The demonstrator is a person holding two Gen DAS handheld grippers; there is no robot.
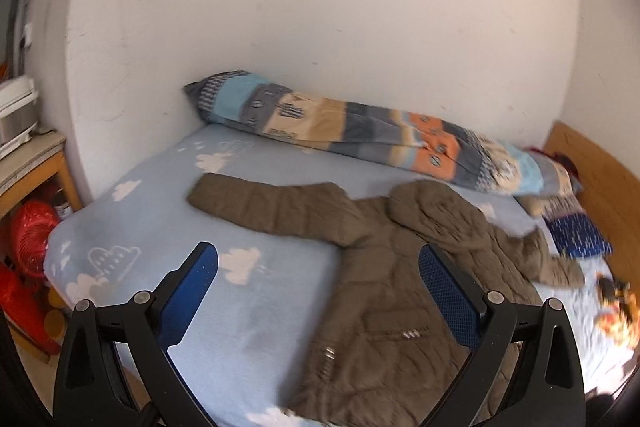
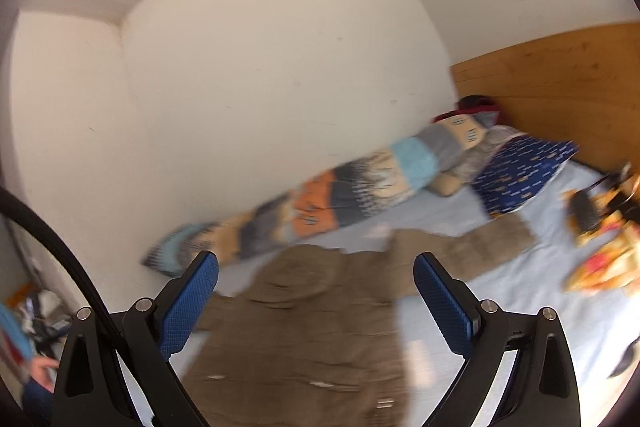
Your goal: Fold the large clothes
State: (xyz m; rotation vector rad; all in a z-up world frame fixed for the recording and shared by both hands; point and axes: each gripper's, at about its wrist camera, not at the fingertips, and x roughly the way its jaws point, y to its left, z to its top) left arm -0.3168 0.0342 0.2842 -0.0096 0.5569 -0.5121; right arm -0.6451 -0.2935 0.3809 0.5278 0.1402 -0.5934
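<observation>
A brown quilted hooded jacket (image 1: 384, 291) lies spread flat on the light blue cloud-print bed sheet (image 1: 160, 227), one sleeve stretched to the left, the other to the right. My left gripper (image 1: 318, 267) hovers above its lower left side, open, nothing between the blue pads (image 1: 192, 291). In the right wrist view, which is blurred, the same jacket (image 2: 304, 339) fills the lower middle. My right gripper (image 2: 316, 275) stands open above it, with its blue pads (image 2: 444, 303) apart and empty.
A rolled patchwork quilt (image 1: 360, 131) lies along the white wall. A dark blue pillow (image 2: 520, 171) and a wooden headboard (image 2: 560, 83) are at the right. Yellow and orange items (image 2: 600, 239) sit on the bed's right side. A wooden side table (image 1: 32, 163) and red things (image 1: 28, 247) stand left.
</observation>
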